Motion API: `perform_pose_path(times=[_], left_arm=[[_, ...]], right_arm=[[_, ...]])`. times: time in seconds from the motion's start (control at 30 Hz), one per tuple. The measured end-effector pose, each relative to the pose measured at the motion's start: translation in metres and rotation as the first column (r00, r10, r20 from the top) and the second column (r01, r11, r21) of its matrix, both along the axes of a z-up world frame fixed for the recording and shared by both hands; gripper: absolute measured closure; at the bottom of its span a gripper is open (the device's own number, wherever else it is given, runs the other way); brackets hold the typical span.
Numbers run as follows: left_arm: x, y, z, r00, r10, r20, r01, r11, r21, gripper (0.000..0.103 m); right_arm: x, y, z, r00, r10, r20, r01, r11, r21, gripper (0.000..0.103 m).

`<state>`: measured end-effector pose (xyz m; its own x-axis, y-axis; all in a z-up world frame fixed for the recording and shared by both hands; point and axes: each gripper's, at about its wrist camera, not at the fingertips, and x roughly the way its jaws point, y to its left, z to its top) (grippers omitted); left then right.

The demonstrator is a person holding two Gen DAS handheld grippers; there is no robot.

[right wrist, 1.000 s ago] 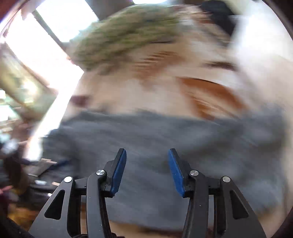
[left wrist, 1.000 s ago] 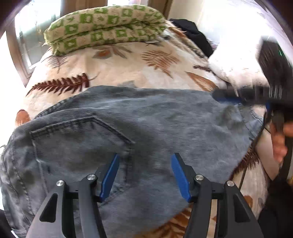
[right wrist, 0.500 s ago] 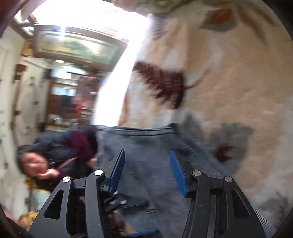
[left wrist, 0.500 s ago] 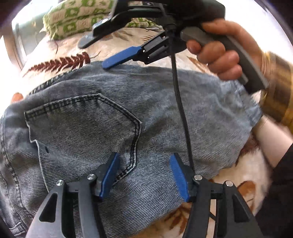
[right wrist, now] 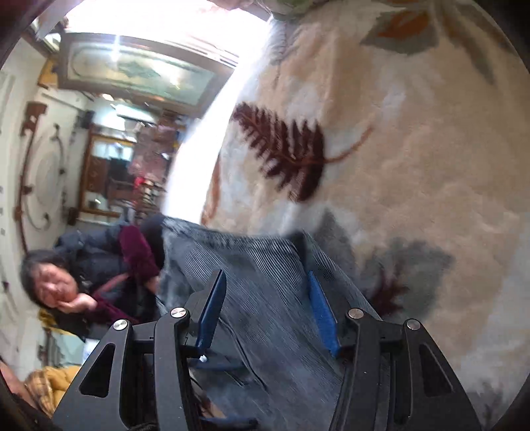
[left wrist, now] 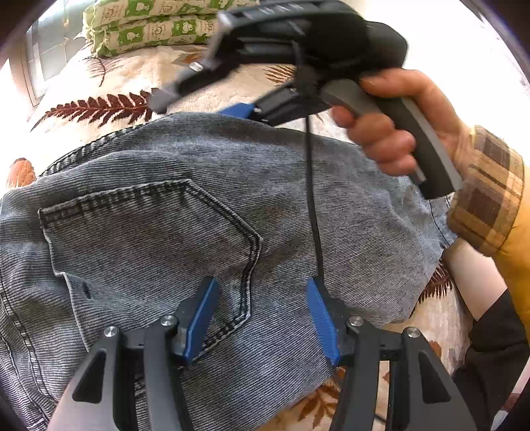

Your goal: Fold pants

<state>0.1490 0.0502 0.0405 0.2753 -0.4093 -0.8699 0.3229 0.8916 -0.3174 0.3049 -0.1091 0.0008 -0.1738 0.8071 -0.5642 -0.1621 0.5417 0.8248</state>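
Observation:
Grey-blue jeans (left wrist: 159, 218) lie folded on the bed with a back pocket (left wrist: 149, 232) facing up. My left gripper (left wrist: 261, 298) hovers open just above the pocket's lower corner, with nothing pinched between its blue pads. A hand in a plaid cuff (left wrist: 391, 132) holds my right gripper (left wrist: 198, 102) over the far edge of the jeans. In the right wrist view that gripper (right wrist: 265, 291) stands open over the denim's (right wrist: 265, 262) edge, and the cloth lies under the fingers, not clamped.
A cream blanket with fern leaves (right wrist: 397, 159) covers the bed. Folded green-patterned bedding (left wrist: 149, 26) lies at the far end. A black cable (left wrist: 311, 199) hangs from the right gripper across the jeans. A seated person (right wrist: 99, 275) is beside the bed.
The right gripper swung in from the right and came down over the far edge of the jeans, its view turning toward the bed's side. The left gripper edged closer over the pocket.

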Motion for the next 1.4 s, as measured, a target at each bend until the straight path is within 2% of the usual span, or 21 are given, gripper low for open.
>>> perform_pose_path(times=[0.07,0.2,0.3,0.37,0.47,0.53,0.6,0.67,0.7,0.73,0.8,0.87,0.93,0.97,1.1,1.13,1.2,1.27,1.3,1.33,1.4], left_arm=[[0.001,-0.007,-0.003,1.000,0.003,0.001,-0.003,1.000,-0.002,0.045],[-0.002,-0.011,-0.003,1.000,-0.006,0.010,0.005,1.000,0.018,0.045],[-0.004,-0.016,-0.004,1.000,-0.015,0.019,0.014,0.999,0.037,0.045],[-0.004,-0.018,-0.004,1.000,-0.013,0.021,0.013,0.999,0.034,0.045],[-0.005,-0.011,0.001,1.000,0.018,0.000,-0.018,1.000,-0.007,0.045],[-0.008,-0.009,0.003,0.999,0.039,0.002,-0.039,0.999,-0.018,0.045],[-0.010,-0.011,0.002,0.999,0.041,0.011,-0.042,0.999,0.021,0.045],[-0.014,-0.020,-0.007,1.000,0.007,0.028,-0.009,0.997,0.081,0.045],[-0.017,-0.024,-0.009,0.999,-0.012,0.047,0.007,0.994,0.110,0.045],[-0.022,-0.030,-0.008,0.998,-0.028,0.064,0.018,0.990,0.141,0.045],[-0.026,-0.037,-0.001,0.997,-0.036,0.069,0.024,0.986,0.167,0.045],[-0.032,-0.040,0.009,0.998,-0.030,0.057,0.024,0.994,0.106,0.045],[-0.035,-0.042,0.013,0.997,-0.031,0.065,0.025,0.996,0.090,0.045],[-0.036,-0.047,0.013,0.997,-0.042,0.061,0.035,0.994,0.100,0.045],[-0.049,-0.062,-0.007,0.993,-0.115,0.008,0.110,0.965,0.238,0.045],[-0.058,-0.062,-0.009,0.991,-0.130,0.028,0.119,0.957,0.264,0.045],[-0.073,-0.059,-0.008,0.987,-0.151,0.058,0.129,0.949,0.287,0.044],[-0.078,-0.052,-0.006,0.988,-0.144,0.055,0.123,0.954,0.275,0.044],[-0.079,-0.050,-0.004,0.989,-0.138,0.053,0.119,0.956,0.267,0.044],[-0.080,-0.048,-0.002,0.990,-0.133,0.048,0.116,0.958,0.264,0.044],[-0.079,-0.050,-0.003,0.991,-0.130,0.041,0.114,0.954,0.276,0.044]], right_arm=[[0.008,0.008,-0.006,0.999,-0.039,-0.013,0.039,0.999,0.035,0.052],[0.013,0.010,-0.013,0.993,-0.122,0.002,0.122,0.992,0.016,0.051],[0.015,-0.020,-0.006,0.953,-0.303,0.032,0.302,0.953,0.030,0.052],[0.010,-0.044,0.002,0.918,-0.395,0.040,0.395,0.918,-0.004,0.052],[-0.021,-0.052,0.028,0.930,-0.346,0.123,0.353,0.935,-0.041,0.050],[-0.059,-0.060,0.041,0.936,-0.307,0.171,0.326,0.941,-0.095,0.048],[-0.089,-0.062,0.044,0.934,-0.285,0.217,0.322,0.934,-0.159,0.048],[-0.119,-0.070,0.041,0.926,-0.245,0.288,0.326,0.904,-0.278,0.048],[-0.132,-0.076,0.034,0.924,-0.221,0.312,0.333,0.867,-0.372,0.049],[-0.142,-0.080,0.030,0.923,-0.218,0.317,0.343,0.842,-0.417,0.058],[-0.164,-0.090,0.040,0.907,-0.246,0.342,0.385,0.815,-0.434,0.059],[-0.182,-0.102,0.052,0.886,-0.266,0.379,0.428,0.782,-0.453,0.056],[-0.209,-0.110,0.065,0.869,-0.232,0.436,0.446,0.750,-0.488,0.053],[-0.217,-0.114,0.066,0.867,-0.210,0.452,0.446,0.732,-0.515,0.052],[-0.250,-0.141,0.041,0.903,-0.107,0.416,0.398,0.574,-0.716,0.053],[-0.258,-0.150,0.043,0.892,-0.119,0.436,0.420,0.573,-0.703,0.052],[-0.264,-0.161,0.046,0.897,-0.162,0.412,0.431,0.534,-0.728,0.052],[-0.268,-0.165,0.052,0.884,-0.186,0.429,0.461,0.496,-0.736,0.051],[-0.270,-0.165,0.057,0.874,-0.189,0.447,0.478,0.494,-0.726,0.050],[-0.273,-0.162,0.063,0.860,-0.194,0.473,0.497,0.532,-0.686,0.050],[-0.271,-0.153,0.065,0.853,-0.209,0.479,0.503,0.572,-0.648,0.050]])
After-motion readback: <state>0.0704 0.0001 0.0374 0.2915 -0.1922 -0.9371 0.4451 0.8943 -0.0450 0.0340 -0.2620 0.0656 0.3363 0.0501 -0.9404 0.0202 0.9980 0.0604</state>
